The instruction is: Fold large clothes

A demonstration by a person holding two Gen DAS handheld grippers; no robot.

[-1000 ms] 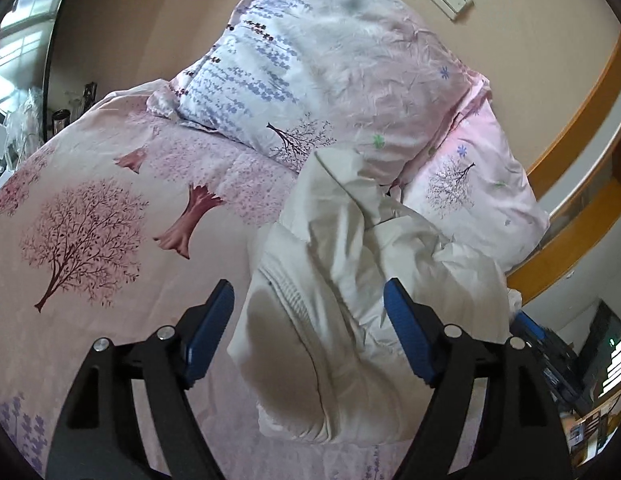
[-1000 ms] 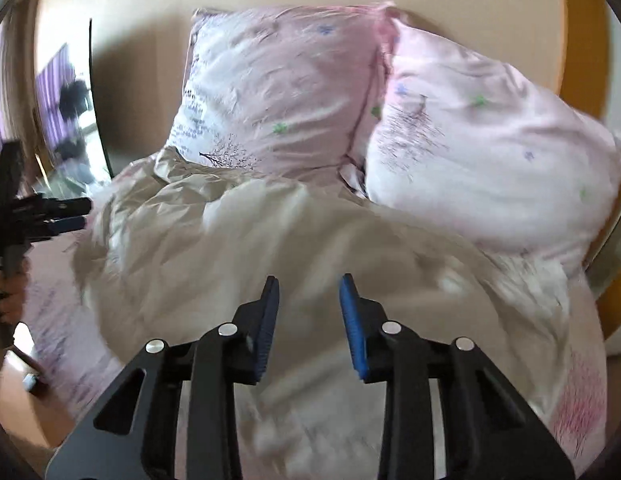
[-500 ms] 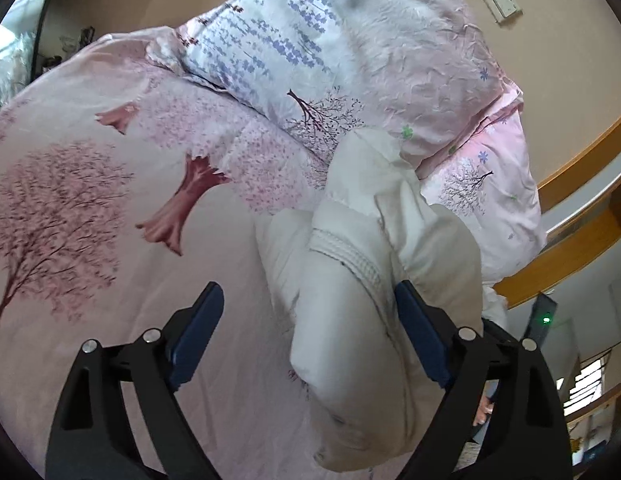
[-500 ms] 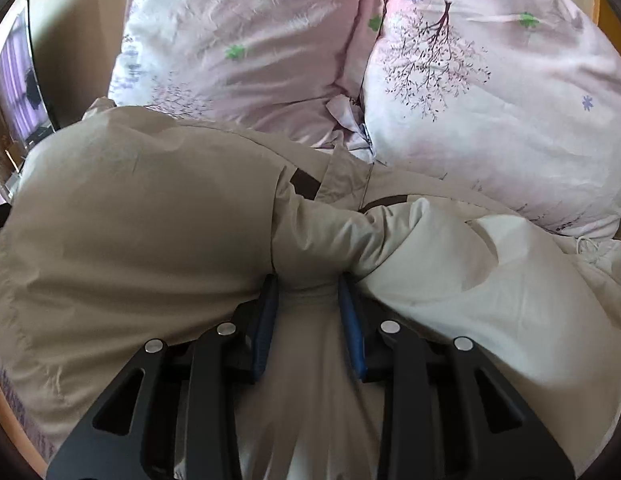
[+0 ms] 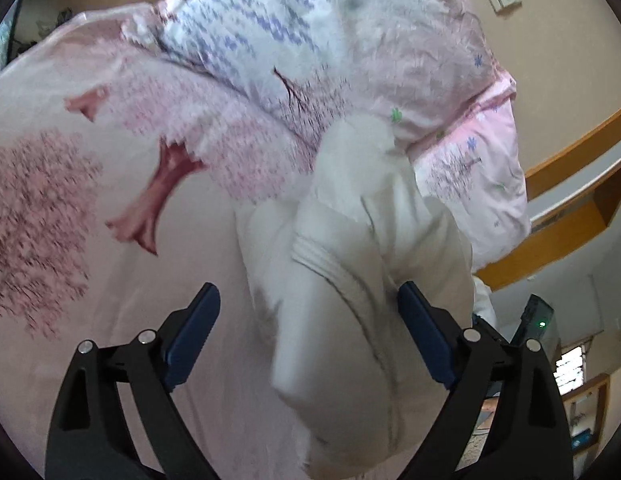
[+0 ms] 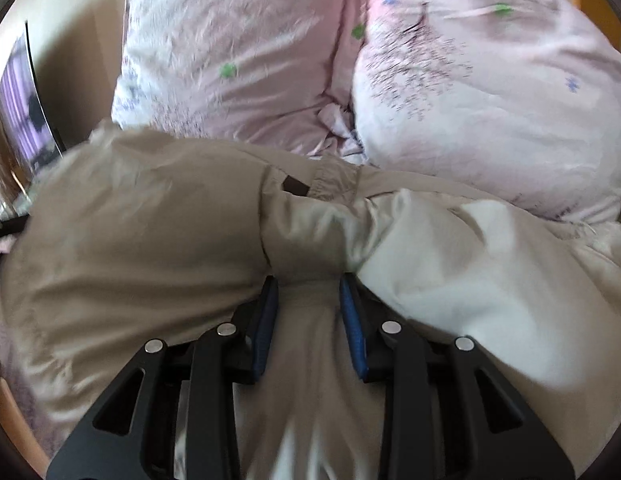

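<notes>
Pinching a bunched fold of the puffy beige padded jacket (image 6: 158, 248) between its blue-padded fingers, the right gripper (image 6: 309, 300) | left gripper (image 5: 308, 332) hovering, fingers spread wide, over jacket | jacket lying on pink tree-print bed sheet (image 5: 70, 184), touching floral pillows (image 6: 490, 92)

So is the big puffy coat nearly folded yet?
Not nearly. The beige coat is bunched up on the bed below the pillows, with no tidy fold showing. The right gripper is pinching a bunch of it; the left gripper is open over one end. Flattening and folding are left.
</notes>
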